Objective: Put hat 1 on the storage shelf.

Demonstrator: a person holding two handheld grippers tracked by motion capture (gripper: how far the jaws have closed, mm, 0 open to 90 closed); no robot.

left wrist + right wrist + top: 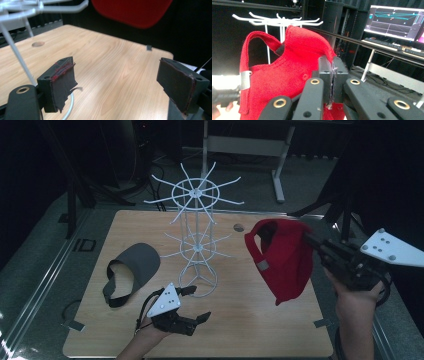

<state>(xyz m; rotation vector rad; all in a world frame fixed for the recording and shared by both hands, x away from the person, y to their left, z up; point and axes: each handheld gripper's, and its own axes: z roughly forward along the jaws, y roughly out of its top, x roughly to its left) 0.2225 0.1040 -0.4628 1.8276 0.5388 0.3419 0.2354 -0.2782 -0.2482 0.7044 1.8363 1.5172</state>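
A red knit cap (282,260) hangs in the air over the right side of the table, and my right gripper (311,241) is shut on its fabric. In the right gripper view the two jaws (332,75) are pressed together on the edge of the red cap (287,70). My left gripper (199,303) is low over the table's front, just in front of the rack's base. Its jaws stand wide apart, with only bare wood between the pads (61,82). The red cap (132,11) shows above and beyond them.
A white wire hat rack (196,235) with two rings of hooks stands mid-table. A grey visor cap (131,270) lies to its left. The wooden table (250,330) has a small round hole (239,227) near the back. A lit monitor (397,21) sits beyond the table.
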